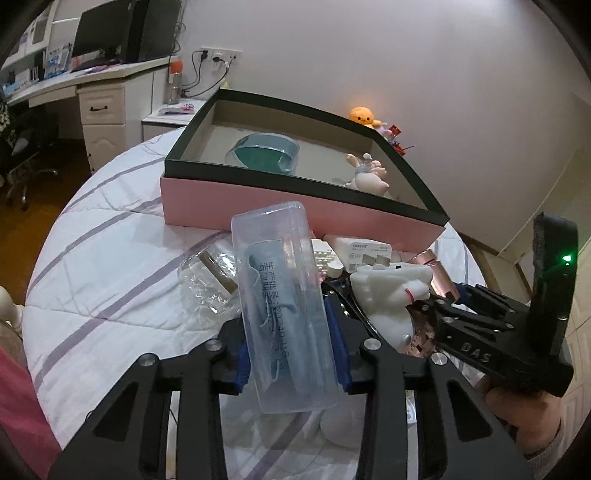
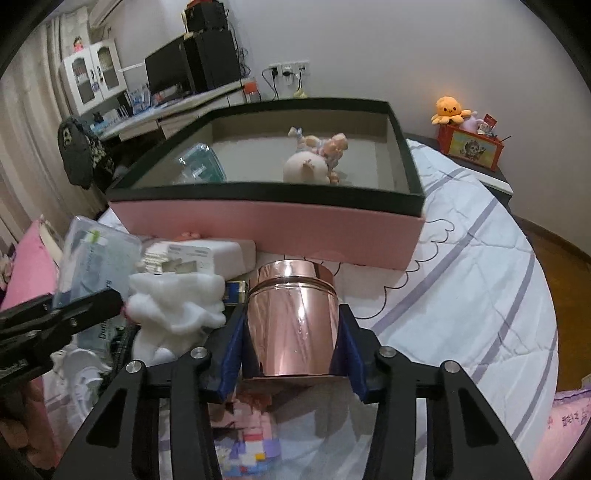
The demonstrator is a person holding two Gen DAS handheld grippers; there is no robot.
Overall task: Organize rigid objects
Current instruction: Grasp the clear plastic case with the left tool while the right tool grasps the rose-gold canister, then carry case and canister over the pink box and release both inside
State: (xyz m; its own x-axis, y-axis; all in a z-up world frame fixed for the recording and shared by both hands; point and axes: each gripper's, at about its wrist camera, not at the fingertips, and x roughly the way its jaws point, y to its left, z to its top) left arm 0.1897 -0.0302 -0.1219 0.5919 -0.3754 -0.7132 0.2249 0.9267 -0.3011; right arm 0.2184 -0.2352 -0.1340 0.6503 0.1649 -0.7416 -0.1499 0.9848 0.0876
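My left gripper (image 1: 291, 362) is shut on a clear plastic case (image 1: 280, 280) with a blue item inside, its blue pads pressing both long sides. My right gripper (image 2: 291, 354) is shut on a shiny rose-gold tin (image 2: 293, 306), held upright between its pads. In the left wrist view the tin (image 1: 436, 269) shows at the right. In the right wrist view the case (image 2: 92, 254) shows at the left. Just behind both stands an open pink box (image 2: 266, 225) with a dark rim (image 1: 295, 210). Inside it lie a teal container (image 1: 264, 155) and small dolls (image 2: 314, 162).
Everything rests on a white quilt with purple stripes (image 1: 110, 258). Between the grippers lie a white plush (image 2: 173, 302), a white charger (image 2: 210, 254) and a clear bag (image 1: 207, 273). A desk with a monitor (image 1: 110, 33) stands behind, and an orange octopus toy (image 2: 450, 109) sits at the back right.
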